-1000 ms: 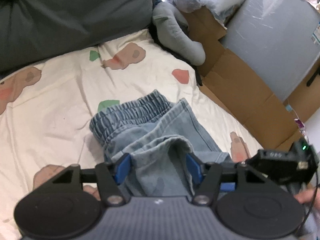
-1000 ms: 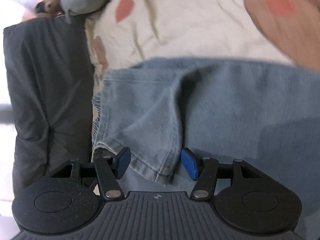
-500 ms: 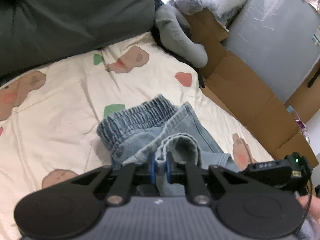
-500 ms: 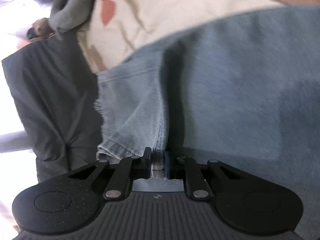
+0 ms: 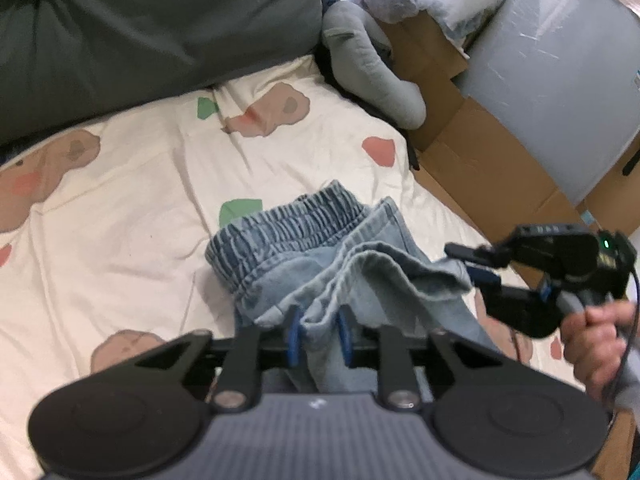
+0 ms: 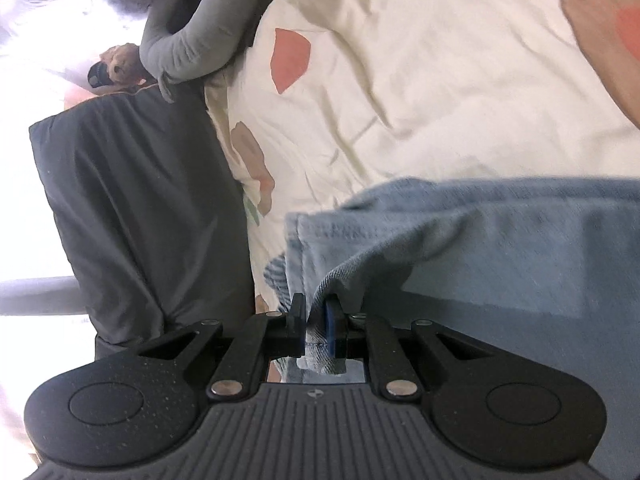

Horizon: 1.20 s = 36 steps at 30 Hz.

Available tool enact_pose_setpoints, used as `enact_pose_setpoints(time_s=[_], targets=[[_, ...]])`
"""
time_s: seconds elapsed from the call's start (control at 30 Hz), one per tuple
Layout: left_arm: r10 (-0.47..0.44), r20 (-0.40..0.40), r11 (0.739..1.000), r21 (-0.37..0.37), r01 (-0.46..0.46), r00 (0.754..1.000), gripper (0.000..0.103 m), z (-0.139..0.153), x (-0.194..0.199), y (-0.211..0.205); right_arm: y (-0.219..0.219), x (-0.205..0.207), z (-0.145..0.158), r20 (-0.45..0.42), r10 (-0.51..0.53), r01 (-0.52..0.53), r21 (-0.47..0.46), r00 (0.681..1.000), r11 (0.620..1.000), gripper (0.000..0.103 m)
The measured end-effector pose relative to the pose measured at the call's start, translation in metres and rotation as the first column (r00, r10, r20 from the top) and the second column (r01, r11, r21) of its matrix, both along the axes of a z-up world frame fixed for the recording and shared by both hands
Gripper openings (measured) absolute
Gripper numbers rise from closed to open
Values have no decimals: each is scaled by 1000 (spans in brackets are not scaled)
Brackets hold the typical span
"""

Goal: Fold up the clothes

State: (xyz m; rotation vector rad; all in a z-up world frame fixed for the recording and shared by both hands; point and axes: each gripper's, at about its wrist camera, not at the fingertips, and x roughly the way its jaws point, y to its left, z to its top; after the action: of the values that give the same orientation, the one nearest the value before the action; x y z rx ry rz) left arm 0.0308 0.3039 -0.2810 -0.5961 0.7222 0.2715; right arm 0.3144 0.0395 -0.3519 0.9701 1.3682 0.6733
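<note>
Two tongs, each pinching denim. Left tongs (image 5: pixel 319 334): jaws just eased wider, hem fold of jeans (image 5: pixel 320 256) clamped between them. Right tongs (image 6: pixel 315 330): jaws pressed on a hem corner, lifted off the bed (image 5: pixel 132 208). Jeans bunched near the bed's right edge, waistband facing the dark pillow (image 5: pixel 140 24). Open sheet lies left; cardboard (image 5: pixel 472 152) crowds the right.

Both claws closed on jeans (image 5: pixel 320 280); hem lifted.
</note>
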Motion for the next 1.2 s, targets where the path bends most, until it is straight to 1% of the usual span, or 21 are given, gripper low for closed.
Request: enact_pose_setpoints(time_s=[0.03,0.1,0.2,0.27,0.3,0.33,0.37,0.43,0.57,0.63,0.67,0.73,0.77,0.87,0.97,1.0,1.13,1.2], targets=[[1,0,1000,9,-1,1000,31,1,-1,0,-1,2,1,5,6,-6,-7,1000,1000,10],[28,-6,999,18,-28,1000,47,-1,-2,1,0,7,3,16,12,-11,-22,1000,1000,11],[58,-22,998,4,-58,998,48,-5,-5,3,4,16,5,26,11,-9,-61,1000,998,13],[58,-30,998,2,-58,998,48,-6,-5,1,6,21,6,18,-2,3,-79,1000,997,15],[54,-34,999,5,-54,998,50,-6,-5,0,6,24,8,24,-10,11,-71,1000,997,21],[47,-37,999,7,-47,998,51,-6,-4,-1,5,26,10,33,-18,20,-62,999,998,34],[39,-41,999,10,-39,998,52,-7,-2,-2,5,28,14,45,-27,29,-52,999,998,38],[27,-47,1000,14,-26,999,53,-7,0,-4,3,33,22,70,-47,50,-32,996,998,52],[24,-48,1000,18,-23,999,55,-6,0,-4,3,36,35,116,-37,40,-25,993,999,55],[36,-51,999,11,-35,998,61,-7,-2,-3,2,33,39,146,-13,19,-35,989,999,56],[42,-54,999,5,-41,998,63,-7,-2,-3,1,32,40,162,3,5,-48,987,999,57],[51,-67,999,-15,-52,996,64,-9,-2,-1,-4,28,41,196,43,-26,-89,980,996,63],[52,-68,998,-21,-53,996,64,-9,-2,-1,-7,27,41,213,61,-38,-111,975,993,64],[52,-60,998,-24,-53,997,64,-9,-1,-1,-15,24,39,268,129,-79,-189,955,979,64],[73,-57,996,-48,-76,996,64,-13,-2,2,-16,22,36,308,214,-126,-282,927,951,64],[81,-55,995,-55,-84,995,64,-15,-2,3,-13,22,36,327,245,-142,-310,913,940,64],[105,-42,990,-88,-108,994,64,-20,-4,7,3,26,37,382,352,-204,-376,855,904,64],[112,-31,987,-109,-115,993,63,-23,-5,10,17,29,38,403,414,-241,-413,816,878,64]])
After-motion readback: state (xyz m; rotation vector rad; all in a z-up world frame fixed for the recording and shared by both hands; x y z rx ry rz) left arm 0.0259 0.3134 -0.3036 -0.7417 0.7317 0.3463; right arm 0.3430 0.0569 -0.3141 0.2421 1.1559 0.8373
